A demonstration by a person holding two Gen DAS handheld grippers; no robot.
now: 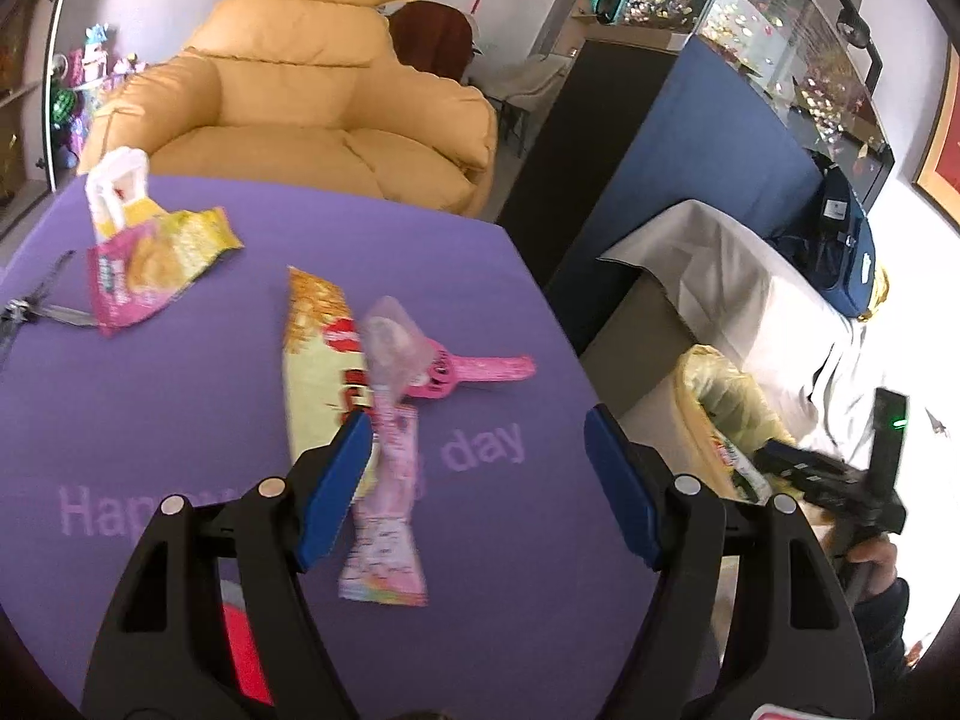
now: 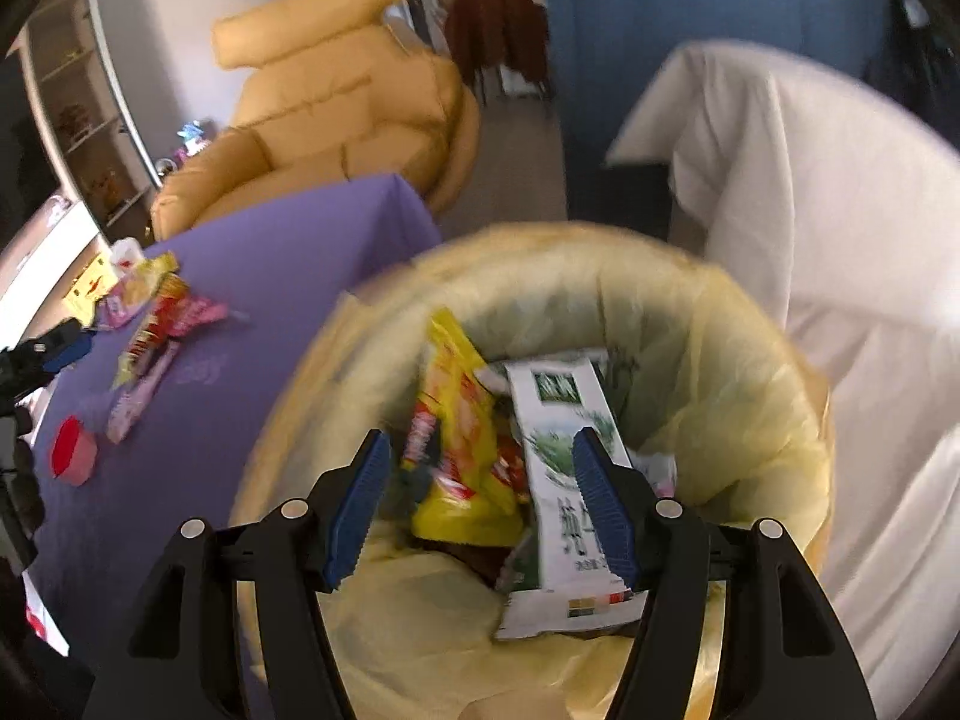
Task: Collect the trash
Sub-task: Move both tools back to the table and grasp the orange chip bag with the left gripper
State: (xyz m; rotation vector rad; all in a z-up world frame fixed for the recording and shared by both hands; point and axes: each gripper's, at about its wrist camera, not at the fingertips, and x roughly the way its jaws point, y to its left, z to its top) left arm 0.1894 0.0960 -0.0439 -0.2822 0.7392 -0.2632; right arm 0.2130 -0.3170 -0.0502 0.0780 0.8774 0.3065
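While the right tongs (image 2: pixel 477 492) are hovering wide apart and empty over the bin (image 2: pixel 774 396) | left tongs (image 1: pixel 477 480) are gaping above the desk (image 1: pixel 180 420) | pink wrapper (image 1: pixel 387 516) is lying at 11 o'clock | carton (image 2: pixel 552 420) is sitting binned.

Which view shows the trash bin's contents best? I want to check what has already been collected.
The right wrist view: it looks straight down into the lined trash bin, showing a yellow snack wrapper and a white-green carton. The left wrist view catches only the bin's rim beside the purple table, contents mostly hidden.
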